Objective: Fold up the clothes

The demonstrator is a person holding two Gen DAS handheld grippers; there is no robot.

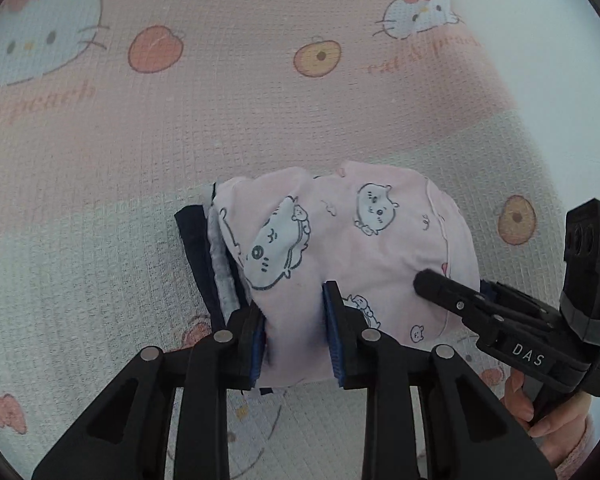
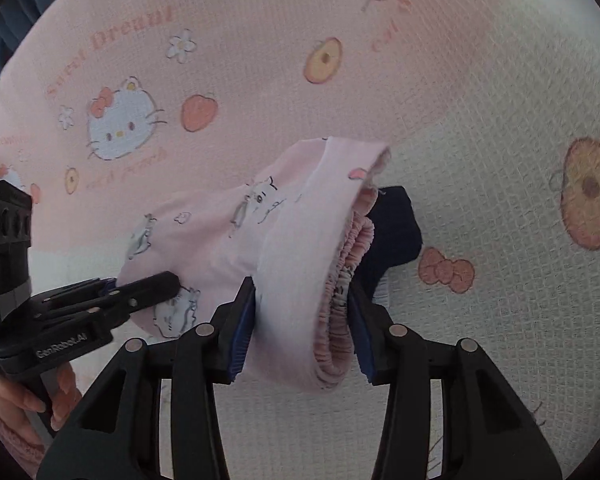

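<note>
Left hand-held gripper (image 1: 296, 332) clamping pink garment (image 1: 340, 240), right hand-held gripper (image 2: 300, 320) pinching its elastic waistband (image 2: 340, 300), dark garment (image 2: 392, 224) beneath

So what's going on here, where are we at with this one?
A person is folding a small pink garment with cartoon animal prints on a pink and white bedsheet. The left gripper holds one end of it; the right gripper holds the bunched end with the elastic band. A dark navy garment lies underneath. The pink piece looks folded over and bundled, not yet released.
</note>
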